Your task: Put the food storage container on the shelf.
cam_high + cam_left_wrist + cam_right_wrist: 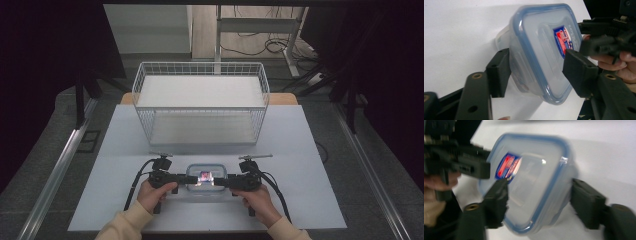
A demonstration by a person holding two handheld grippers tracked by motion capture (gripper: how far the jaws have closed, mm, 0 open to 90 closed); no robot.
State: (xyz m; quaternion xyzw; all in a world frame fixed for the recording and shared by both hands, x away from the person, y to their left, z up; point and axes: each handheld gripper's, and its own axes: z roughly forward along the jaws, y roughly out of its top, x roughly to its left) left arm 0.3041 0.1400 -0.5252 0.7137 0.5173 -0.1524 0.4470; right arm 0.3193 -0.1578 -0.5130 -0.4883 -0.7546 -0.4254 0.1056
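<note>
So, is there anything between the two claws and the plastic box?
Nothing visible. The left claw and the right claw each have their jaws around an end of the lidded plastic box on the white table.

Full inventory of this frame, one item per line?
food container: 1, clear with blue-rimmed lid and a red-and-blue sticker, near edge of the table, between both grippers
wire basket: 1, white, far half of the table, behind the container
table: 1, white top
floor cables: several, dark, beyond the table
left gripper: 1, black, jaws around the container's left end
right gripper: 1, black, jaws around the container's right end
hands: 2, cream sleeves, at the bottom edge
</note>
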